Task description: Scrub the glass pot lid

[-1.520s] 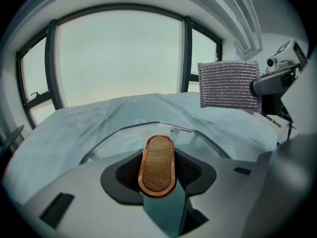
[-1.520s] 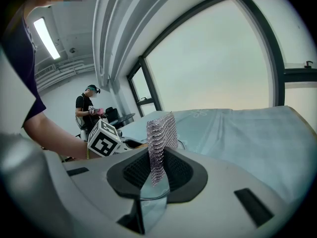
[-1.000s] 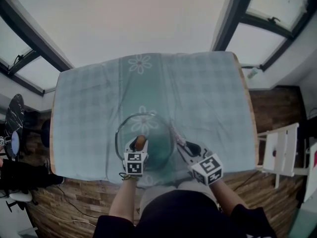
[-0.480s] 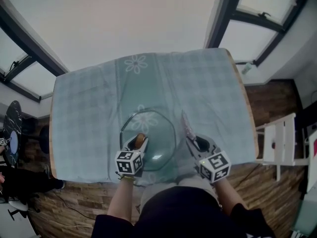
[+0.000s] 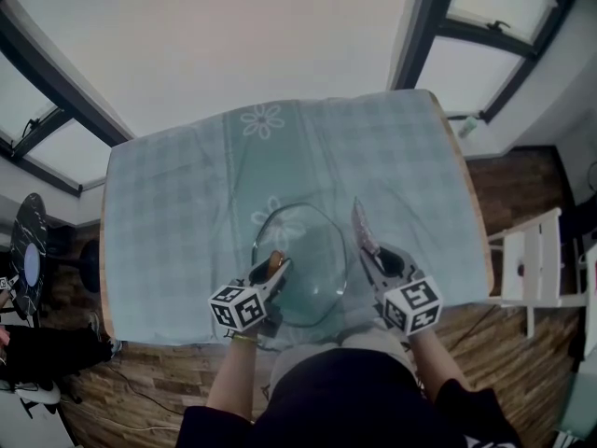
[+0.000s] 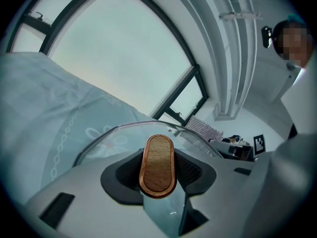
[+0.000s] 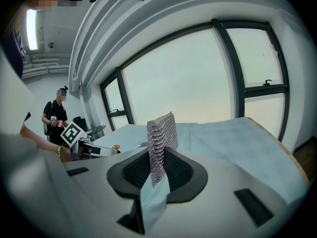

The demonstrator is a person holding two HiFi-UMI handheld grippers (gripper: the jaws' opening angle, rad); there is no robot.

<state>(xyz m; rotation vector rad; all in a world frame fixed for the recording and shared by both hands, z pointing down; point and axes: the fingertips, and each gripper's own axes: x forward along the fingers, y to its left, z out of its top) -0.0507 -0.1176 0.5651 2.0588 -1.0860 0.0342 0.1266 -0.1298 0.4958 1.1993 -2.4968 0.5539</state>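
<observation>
**Lid lifted, scrubber not yet on the glass**

The left gripper (image 5: 272, 271) is clamped on the wooden handle (image 6: 157, 165) of the glass pot lid (image 5: 312, 259), holding it tilted above the cloth-covered surface (image 5: 168, 213). The right gripper (image 5: 373, 255) pinches a chainmail scrubber (image 7: 161, 133) upright, just beside the lid's rim but apart from it. Both things are in hand, but the scrubbing itself seems still to be done. Count: one lid, one scrubber, two grippers.
</observation>
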